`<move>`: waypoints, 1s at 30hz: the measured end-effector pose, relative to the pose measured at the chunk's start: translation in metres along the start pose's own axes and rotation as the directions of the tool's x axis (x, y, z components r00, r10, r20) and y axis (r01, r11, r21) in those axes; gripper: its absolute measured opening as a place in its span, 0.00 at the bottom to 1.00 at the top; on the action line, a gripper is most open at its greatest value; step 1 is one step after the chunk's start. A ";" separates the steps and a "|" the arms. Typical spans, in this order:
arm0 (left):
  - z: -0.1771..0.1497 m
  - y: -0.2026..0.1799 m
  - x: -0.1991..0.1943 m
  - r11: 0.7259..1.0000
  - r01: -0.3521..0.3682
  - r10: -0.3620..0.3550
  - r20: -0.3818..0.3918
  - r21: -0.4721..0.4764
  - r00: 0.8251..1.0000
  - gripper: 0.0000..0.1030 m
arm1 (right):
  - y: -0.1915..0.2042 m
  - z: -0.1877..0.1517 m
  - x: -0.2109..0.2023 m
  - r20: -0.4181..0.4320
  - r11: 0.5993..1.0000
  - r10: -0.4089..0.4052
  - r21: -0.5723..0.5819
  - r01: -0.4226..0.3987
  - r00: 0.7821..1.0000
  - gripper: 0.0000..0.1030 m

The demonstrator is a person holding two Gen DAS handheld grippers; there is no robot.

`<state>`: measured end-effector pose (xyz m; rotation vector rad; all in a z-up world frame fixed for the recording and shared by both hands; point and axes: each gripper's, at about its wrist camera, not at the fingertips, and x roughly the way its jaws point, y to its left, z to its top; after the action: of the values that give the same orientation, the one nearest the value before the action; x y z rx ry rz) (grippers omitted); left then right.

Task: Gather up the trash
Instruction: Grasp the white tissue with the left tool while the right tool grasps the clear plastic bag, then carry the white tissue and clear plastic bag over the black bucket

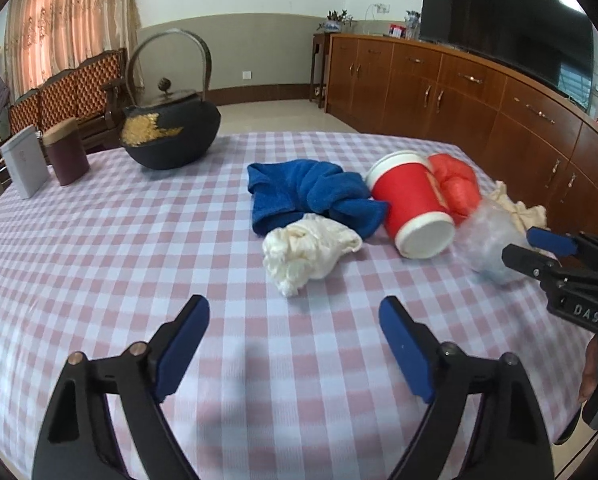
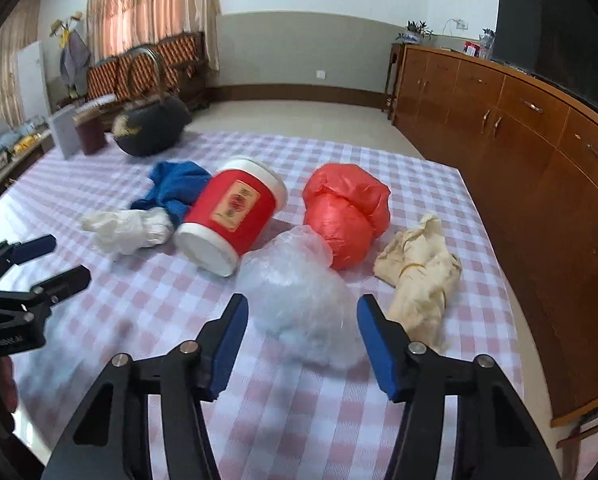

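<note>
The left gripper (image 1: 295,314) has its fingers wide apart over bare worktop (image 1: 99,260), holding nothing. The right gripper (image 2: 303,312) has its fingers apart around the clear bag (image 2: 299,280), not pressing it.

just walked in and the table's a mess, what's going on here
A person holds a gripper in each hand over a checked table strewn with trash. The right gripper is open around a clear crumpled plastic bag, not yet gripping. The left gripper is open, just short of a white crumpled wad. A tipped red cup, red bag and beige wad lie untouched.
</note>
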<state>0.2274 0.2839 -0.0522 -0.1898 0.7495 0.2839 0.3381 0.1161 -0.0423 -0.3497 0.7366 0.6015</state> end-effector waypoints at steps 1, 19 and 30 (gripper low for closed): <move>0.002 0.001 0.004 1.000 0.004 -0.004 -0.006 -0.004 1.000 0.83 | 0.000 0.002 0.003 -0.001 1.000 -0.003 0.000 0.003 1.000 0.55; 0.013 -0.003 0.026 0.999 0.050 -0.051 -0.064 -0.011 0.997 0.31 | 0.000 0.010 0.005 0.012 0.999 0.038 0.027 -0.038 0.999 0.30; -0.008 -0.015 -0.035 0.999 0.044 -0.044 -0.001 0.024 0.999 0.31 | -0.003 -0.004 -0.056 0.095 0.997 0.046 0.051 -0.051 0.994 0.30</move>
<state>0.2025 0.2610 -0.0331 -0.1838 0.7477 0.2330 0.3051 0.0903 -0.0051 -0.2530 0.6716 0.6381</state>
